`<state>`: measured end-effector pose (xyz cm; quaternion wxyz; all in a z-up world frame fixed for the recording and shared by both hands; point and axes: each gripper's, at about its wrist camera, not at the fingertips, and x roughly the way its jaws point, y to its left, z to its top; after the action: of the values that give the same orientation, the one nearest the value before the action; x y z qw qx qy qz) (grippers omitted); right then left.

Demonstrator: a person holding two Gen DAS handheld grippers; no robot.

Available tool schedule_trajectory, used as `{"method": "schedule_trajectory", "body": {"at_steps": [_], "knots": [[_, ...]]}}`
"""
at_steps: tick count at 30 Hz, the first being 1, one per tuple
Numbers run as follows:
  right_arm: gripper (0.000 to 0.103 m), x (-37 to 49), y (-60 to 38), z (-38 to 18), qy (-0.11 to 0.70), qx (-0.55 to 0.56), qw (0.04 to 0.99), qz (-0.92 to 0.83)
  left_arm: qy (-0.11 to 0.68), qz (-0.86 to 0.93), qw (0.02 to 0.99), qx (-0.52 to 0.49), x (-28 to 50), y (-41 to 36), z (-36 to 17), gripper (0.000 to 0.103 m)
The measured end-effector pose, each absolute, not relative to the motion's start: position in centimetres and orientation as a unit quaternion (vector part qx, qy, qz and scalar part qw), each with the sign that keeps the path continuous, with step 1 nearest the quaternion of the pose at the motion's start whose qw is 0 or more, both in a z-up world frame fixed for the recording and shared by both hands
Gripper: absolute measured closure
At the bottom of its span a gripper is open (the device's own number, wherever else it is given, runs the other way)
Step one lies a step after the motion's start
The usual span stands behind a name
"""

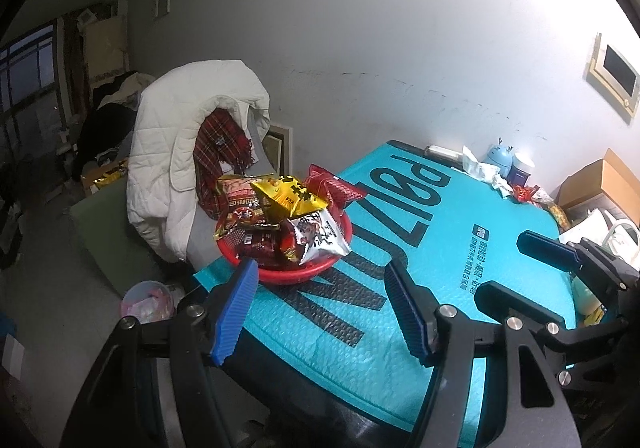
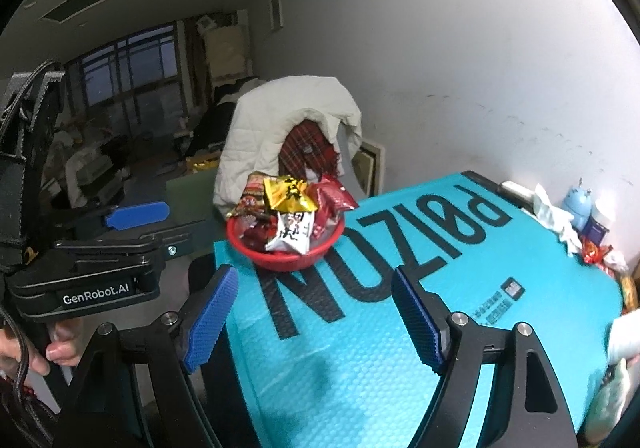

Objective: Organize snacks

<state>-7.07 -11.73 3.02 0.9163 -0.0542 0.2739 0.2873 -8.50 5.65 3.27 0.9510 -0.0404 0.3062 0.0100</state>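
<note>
A red basket (image 1: pixel 304 272) heaped with snack packets (image 1: pixel 280 216) sat at the far corner of the teal mat (image 1: pixel 460 288), near the draped white jacket (image 1: pixel 188 152). The left gripper (image 1: pixel 320 308) and right gripper (image 2: pixel 316 320) hung over the mat, both spread wide and empty. The 2 tools were well short of the basket. The foil packets looked light, crinkly and slippery; a pinch along a sealed edge would probably hold best.
</note>
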Motion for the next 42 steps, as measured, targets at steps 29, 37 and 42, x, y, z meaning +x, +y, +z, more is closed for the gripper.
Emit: {"method": "schedule_trajectory", "body": {"at_steps": [29, 37, 42], "knots": [[0.024, -7.2, -12.4, 2.7, 0.273, -0.049, 0.912, 0.302, 0.295, 0.029, 0.954, -0.034, -9.9, 4.8, 4.0, 0.038], [0.024, -7.2, -12.5, 2.3, 0.276, -0.051, 0.911, 0.301, 0.298, 0.030, 0.953, -0.039, -9.8, 5.1, 4.0, 0.038], [0.024, -7.2, -12.3, 2.2, 0.279, -0.050, 0.911, 0.299, 0.302, 0.030, 0.952, -0.039, -9.6, 5.1, 3.9, 0.038]]}}
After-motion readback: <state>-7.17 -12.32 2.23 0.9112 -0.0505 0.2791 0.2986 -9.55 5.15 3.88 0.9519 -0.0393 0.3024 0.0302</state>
